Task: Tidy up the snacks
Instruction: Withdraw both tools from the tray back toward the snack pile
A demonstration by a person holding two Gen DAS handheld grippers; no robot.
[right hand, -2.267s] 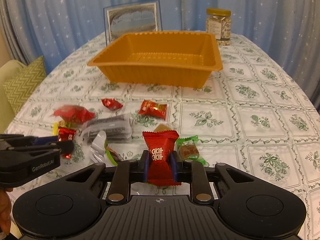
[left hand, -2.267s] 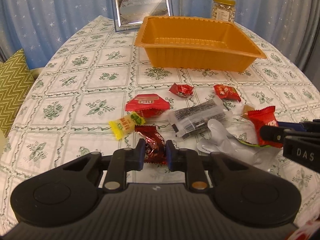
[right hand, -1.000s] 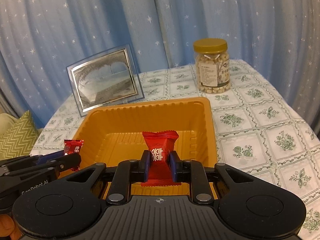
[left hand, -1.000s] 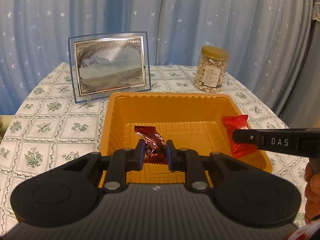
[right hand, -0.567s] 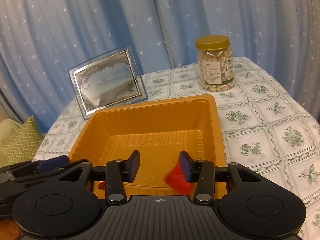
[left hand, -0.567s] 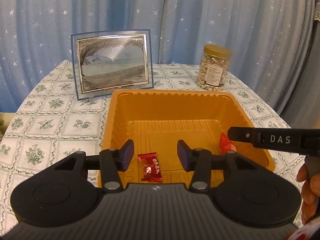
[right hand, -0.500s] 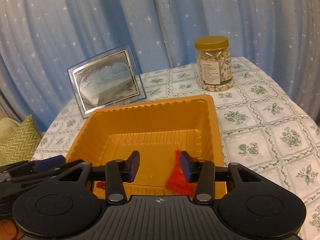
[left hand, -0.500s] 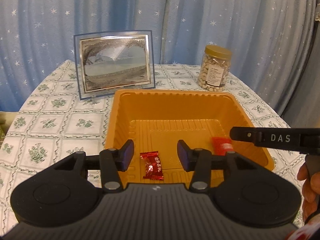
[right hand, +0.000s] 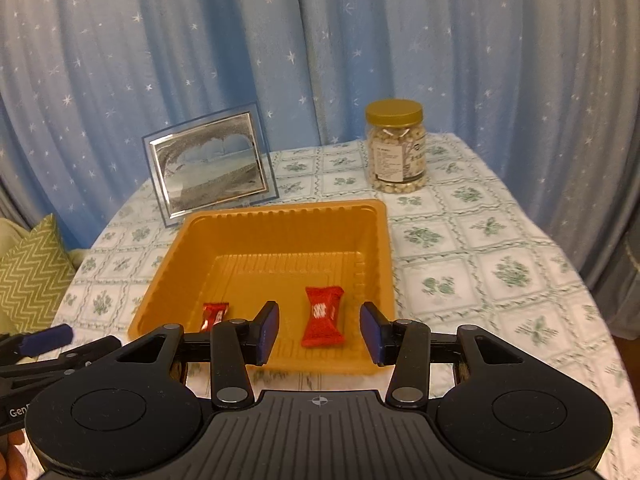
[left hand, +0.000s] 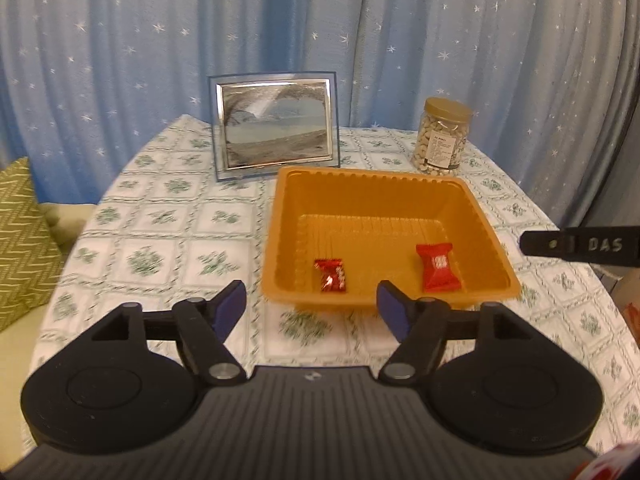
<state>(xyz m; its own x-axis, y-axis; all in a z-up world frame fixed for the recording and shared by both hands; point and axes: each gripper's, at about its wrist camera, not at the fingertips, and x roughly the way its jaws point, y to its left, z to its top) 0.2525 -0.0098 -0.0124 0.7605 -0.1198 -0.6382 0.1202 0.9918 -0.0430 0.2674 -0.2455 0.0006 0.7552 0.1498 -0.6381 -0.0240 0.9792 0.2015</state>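
**Snacks in tray — both grippers empty above the near rim**

Snacks: two wrapped pieces lie on the floor of the orange tray. The small dark-red candy sits at the near left; the larger red packet lies to its right, well apart from it, near the right wall.

Left gripper: tilted downward, positioned short of the tray's near rim. Jaws are opening, with nothing between them. Right gripper: same downward tilt, over the near rim. Jaws stand apart; the red packet shows in the gap but lies on the tray floor, clear of both pads. Each gripper's side shows at the edge of the other's view.

Surface: a rounded table under a white cloth with a green floral grid. A framed picture stands behind the tray's far-left corner; a gold-lidded jar stands behind the far-right corner — both apart from the tray. Blue star-print curtains close the background. A green zigzag cushion lies past the table's left edge.

Clearance: bare cloth surrounds the tray to left and right.
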